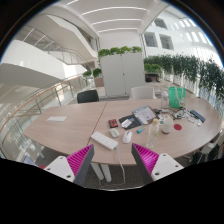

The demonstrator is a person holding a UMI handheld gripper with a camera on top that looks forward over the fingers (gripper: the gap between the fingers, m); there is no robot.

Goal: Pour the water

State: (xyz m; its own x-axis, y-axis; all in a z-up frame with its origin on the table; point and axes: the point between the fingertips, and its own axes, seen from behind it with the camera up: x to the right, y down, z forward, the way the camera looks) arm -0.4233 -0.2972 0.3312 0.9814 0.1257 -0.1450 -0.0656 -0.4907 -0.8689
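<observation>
My gripper [113, 165] is open and empty, held high and well back from a long wooden table [70, 125]. Its two fingers with magenta pads [80, 160] stand wide apart, with the table's near edge and the floor between them. A green see-through vessel [177, 96] stands at the far right of the table. A small pale cup-like thing [165, 126] stands on the right part of the table, too small to tell surely. Both are far beyond the fingers.
A white keyboard [104, 141] lies near the table's front edge just ahead of the fingers, with papers and several small items [135, 118] behind it. A black chair [88, 96] and a white cabinet [122, 72] topped with plants stand beyond the table. A glass railing [25, 105] runs at the left.
</observation>
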